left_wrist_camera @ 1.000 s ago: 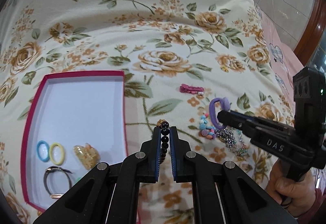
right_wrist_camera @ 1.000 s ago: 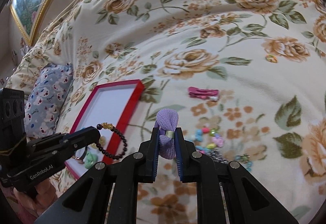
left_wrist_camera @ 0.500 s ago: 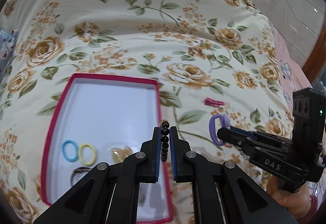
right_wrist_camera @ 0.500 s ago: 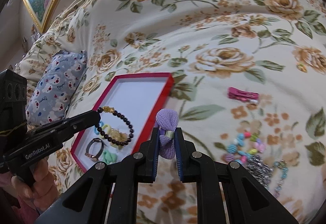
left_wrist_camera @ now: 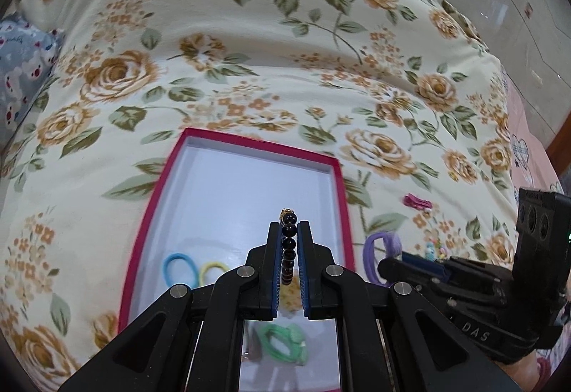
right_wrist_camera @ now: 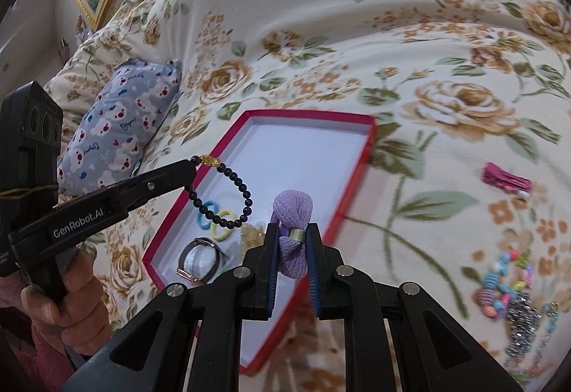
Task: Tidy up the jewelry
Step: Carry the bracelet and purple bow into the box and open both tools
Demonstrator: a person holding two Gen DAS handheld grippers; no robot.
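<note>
Both hands are loaded: the left gripper [left_wrist_camera: 289, 249] is clamped on a dark bead bracelet [right_wrist_camera: 228, 199] hanging over the red box [right_wrist_camera: 371, 142]; the right gripper [right_wrist_camera: 291, 249] pinches a purple hair tie [right_wrist_camera: 292, 213] at the box's near edge. Already inside are blue and yellow ties [right_wrist_camera: 214, 217], a green one [left_wrist_camera: 285, 342] and a watch [right_wrist_camera: 200, 260]; the pink clip [right_wrist_camera: 505, 178], bright beads [right_wrist_camera: 503, 288] and silver chain [right_wrist_camera: 524, 324] wait on the quilt [right_wrist_camera: 357, 53], so I'd call it roughly halfway.
</note>
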